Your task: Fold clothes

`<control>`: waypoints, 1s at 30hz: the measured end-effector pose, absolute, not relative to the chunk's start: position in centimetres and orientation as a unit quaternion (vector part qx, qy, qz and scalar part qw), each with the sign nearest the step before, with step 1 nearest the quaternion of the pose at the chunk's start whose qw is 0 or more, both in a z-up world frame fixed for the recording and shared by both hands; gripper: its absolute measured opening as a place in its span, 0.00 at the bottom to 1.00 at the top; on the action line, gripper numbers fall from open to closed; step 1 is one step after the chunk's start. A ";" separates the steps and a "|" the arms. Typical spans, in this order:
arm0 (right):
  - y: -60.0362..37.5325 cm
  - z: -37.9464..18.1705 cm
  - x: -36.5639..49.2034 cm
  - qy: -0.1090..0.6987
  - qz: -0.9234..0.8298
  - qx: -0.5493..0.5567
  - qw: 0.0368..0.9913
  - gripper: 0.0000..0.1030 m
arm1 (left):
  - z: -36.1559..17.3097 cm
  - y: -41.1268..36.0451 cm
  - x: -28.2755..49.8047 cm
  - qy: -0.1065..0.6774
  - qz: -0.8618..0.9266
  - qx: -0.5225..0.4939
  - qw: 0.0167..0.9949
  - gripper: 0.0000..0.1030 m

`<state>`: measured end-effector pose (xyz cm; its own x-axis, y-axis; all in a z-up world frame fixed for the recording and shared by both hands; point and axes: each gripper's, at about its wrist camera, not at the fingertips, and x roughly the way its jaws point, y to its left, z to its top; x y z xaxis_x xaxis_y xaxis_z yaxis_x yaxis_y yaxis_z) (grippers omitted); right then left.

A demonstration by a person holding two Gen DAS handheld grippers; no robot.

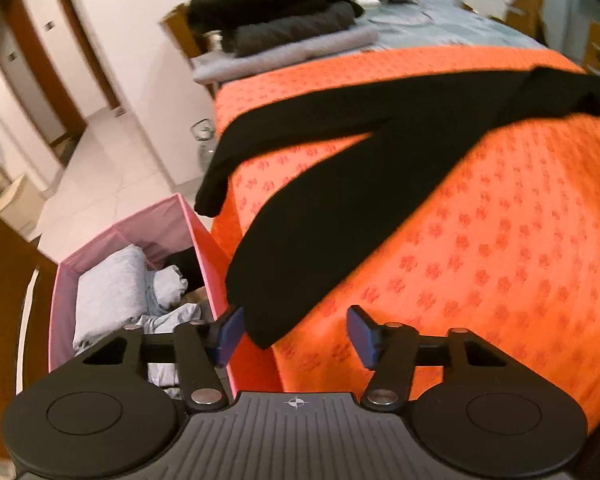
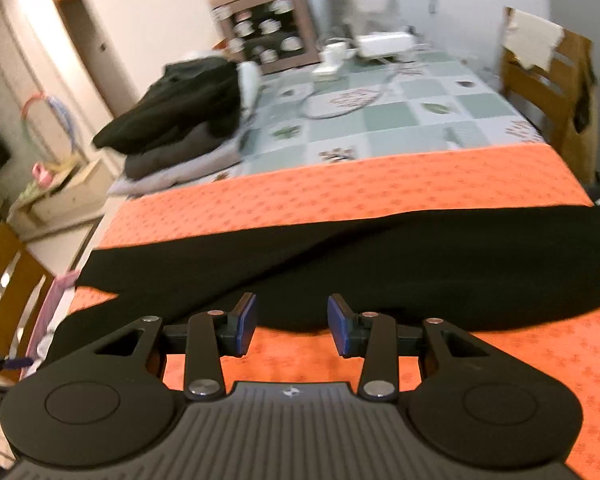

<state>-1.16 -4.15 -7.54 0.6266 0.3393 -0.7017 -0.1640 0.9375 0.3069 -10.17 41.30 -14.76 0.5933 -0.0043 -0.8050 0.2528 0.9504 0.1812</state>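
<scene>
A pair of black trousers (image 1: 364,168) lies spread on the orange patterned cloth (image 1: 500,248) covering the table, its two legs splayed towards the left edge; one leg end hangs over the edge. My left gripper (image 1: 296,336) is open and empty, hovering just at the near leg's end. In the right wrist view the trousers (image 2: 380,256) stretch across the cloth (image 2: 340,196). My right gripper (image 2: 292,324) is open and empty, right at the garment's near edge.
A stack of folded black and grey clothes (image 1: 276,20) sits at the table's far left, also in the right wrist view (image 2: 180,124). A pink fabric bin (image 1: 136,272) with grey clothes stands on the floor left of the table. Wooden chairs (image 2: 548,92) and appliances (image 2: 376,12) stand beyond.
</scene>
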 end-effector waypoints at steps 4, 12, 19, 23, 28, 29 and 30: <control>-1.4 -7.3 -0.8 0.414 0.148 0.096 0.893 0.43 | -15.0 42.6 -9.8 0.436 -0.107 0.115 0.886 0.36; 1.1 -7.4 0.1 0.425 0.152 0.088 0.888 0.44 | -13.1 45.7 -7.6 0.397 -0.090 0.048 0.912 0.04; 2.0 -7.8 1.2 0.431 0.146 0.085 0.886 0.44 | -9.3 47.4 -2.1 0.358 -0.058 0.056 0.930 0.04; 2.7 -8.1 2.1 0.434 0.145 0.076 0.886 0.44 | -8.5 48.1 2.6 0.378 -0.052 0.046 0.923 0.03; 3.5 -8.5 3.2 0.438 0.144 0.071 0.884 0.44 | -8.5 49.4 8.1 0.409 -0.050 0.017 0.911 0.03; 3.6 -8.6 3.4 0.439 0.143 0.071 0.884 0.44 | -8.6 49.6 9.0 0.414 -0.050 0.014 0.909 0.03; 3.7 -8.7 3.6 0.440 0.142 0.073 0.883 0.44 | -8.7 49.9 9.8 0.420 -0.050 0.011 0.906 0.02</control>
